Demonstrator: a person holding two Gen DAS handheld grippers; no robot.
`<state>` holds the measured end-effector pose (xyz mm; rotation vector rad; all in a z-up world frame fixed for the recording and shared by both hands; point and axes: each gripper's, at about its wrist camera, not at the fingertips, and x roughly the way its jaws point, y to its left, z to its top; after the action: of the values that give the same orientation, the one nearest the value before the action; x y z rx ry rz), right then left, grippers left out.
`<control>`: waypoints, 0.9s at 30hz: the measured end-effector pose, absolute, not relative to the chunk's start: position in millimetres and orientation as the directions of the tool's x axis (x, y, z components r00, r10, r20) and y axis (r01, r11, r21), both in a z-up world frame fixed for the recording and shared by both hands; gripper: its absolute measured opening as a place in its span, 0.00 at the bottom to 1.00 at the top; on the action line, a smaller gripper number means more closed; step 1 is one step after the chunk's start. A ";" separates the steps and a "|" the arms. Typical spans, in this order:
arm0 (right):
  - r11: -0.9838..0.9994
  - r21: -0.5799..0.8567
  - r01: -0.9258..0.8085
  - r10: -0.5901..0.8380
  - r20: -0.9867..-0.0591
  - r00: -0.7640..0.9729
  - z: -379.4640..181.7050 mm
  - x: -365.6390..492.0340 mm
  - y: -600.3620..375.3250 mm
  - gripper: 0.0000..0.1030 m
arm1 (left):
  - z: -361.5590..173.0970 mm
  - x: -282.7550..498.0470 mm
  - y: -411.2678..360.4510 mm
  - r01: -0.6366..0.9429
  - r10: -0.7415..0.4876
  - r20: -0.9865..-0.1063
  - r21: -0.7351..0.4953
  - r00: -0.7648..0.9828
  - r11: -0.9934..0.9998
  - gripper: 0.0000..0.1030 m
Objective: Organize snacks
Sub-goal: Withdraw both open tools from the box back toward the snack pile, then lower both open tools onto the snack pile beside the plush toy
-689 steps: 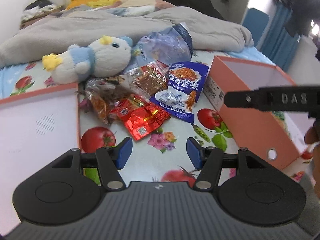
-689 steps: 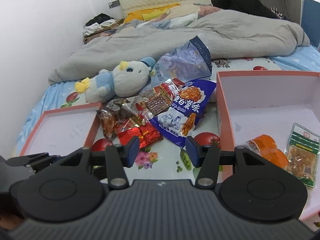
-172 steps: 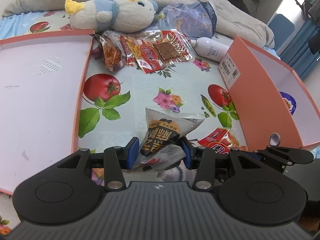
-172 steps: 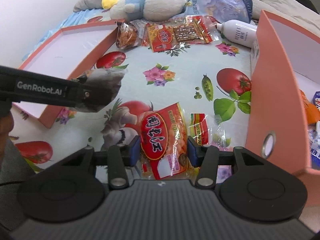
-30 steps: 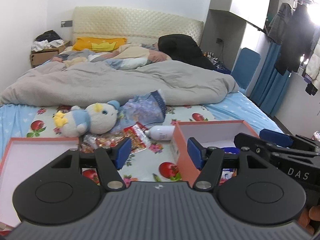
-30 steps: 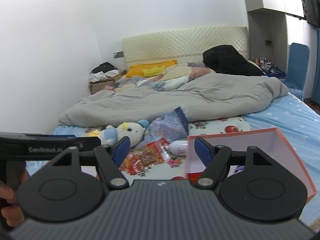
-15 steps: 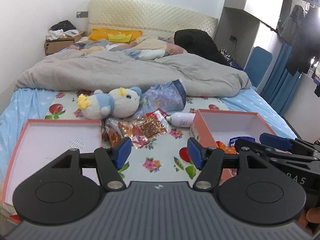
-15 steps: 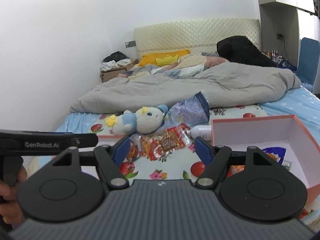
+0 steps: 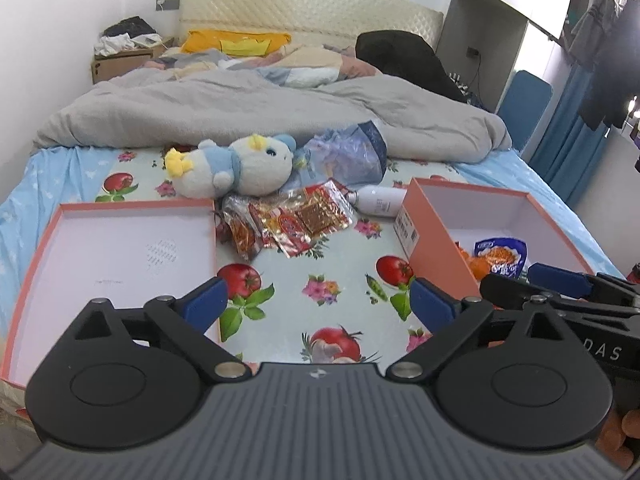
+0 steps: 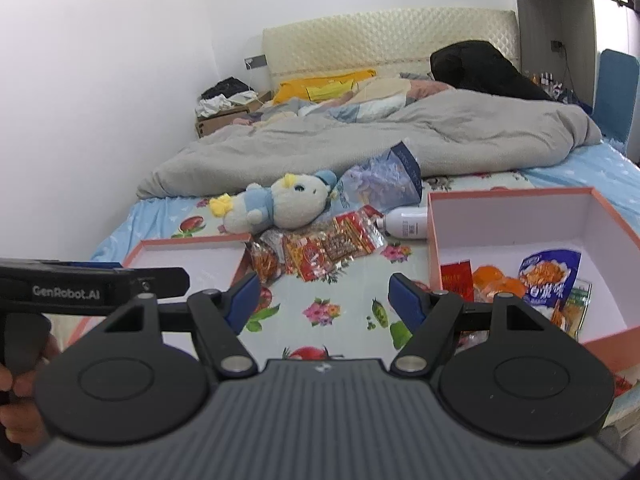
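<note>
A small pile of red and clear snack packets (image 9: 296,220) (image 10: 324,248) lies on the fruit-print sheet in front of the plush toy. The deep salmon box (image 9: 424,220) (image 10: 434,232) on the right holds several snacks, among them a blue packet (image 9: 500,254) (image 10: 548,276) and orange ones (image 10: 496,280). My left gripper (image 9: 318,300) is open and empty, above the sheet near the front edge. My right gripper (image 10: 322,294) is open and empty, held beside the left one.
A shallow salmon box lid (image 9: 116,248) (image 10: 188,256) lies on the left. A blue-and-white plush toy (image 9: 236,168), a blue plastic bag (image 9: 348,154) and a white bottle (image 9: 378,204) lie behind the packets. A grey duvet (image 9: 260,116) covers the far bed.
Both grippers have tilted down and moved closer to the bed over the last second. Both stay open and empty. The snacks have not moved.
</note>
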<state>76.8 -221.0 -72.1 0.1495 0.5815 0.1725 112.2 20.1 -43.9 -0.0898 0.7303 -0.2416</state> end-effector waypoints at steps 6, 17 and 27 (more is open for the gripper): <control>0.973 0.198 -0.114 0.209 -0.562 0.801 -92.2 77.8 -215.0 0.71 | -65.4 121.1 27.3 0.172 -0.246 -0.661 -0.177 0.709 0.969 0.96; 0.976 0.179 -0.126 0.209 -0.590 0.780 -114.7 104.2 -208.7 0.71 | -97.3 157.9 36.0 0.136 -0.235 -0.674 -0.197 0.701 0.971 0.96; 0.977 0.162 -0.138 0.208 -0.584 0.784 -128.6 152.5 -210.0 0.70 | -120.0 215.0 35.9 0.120 -0.203 -0.680 -0.168 0.705 0.978 0.96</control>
<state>152.5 -210.0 -128.6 0.1128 0.6426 0.1870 215.0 35.9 -120.0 -0.1144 0.7684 -0.1803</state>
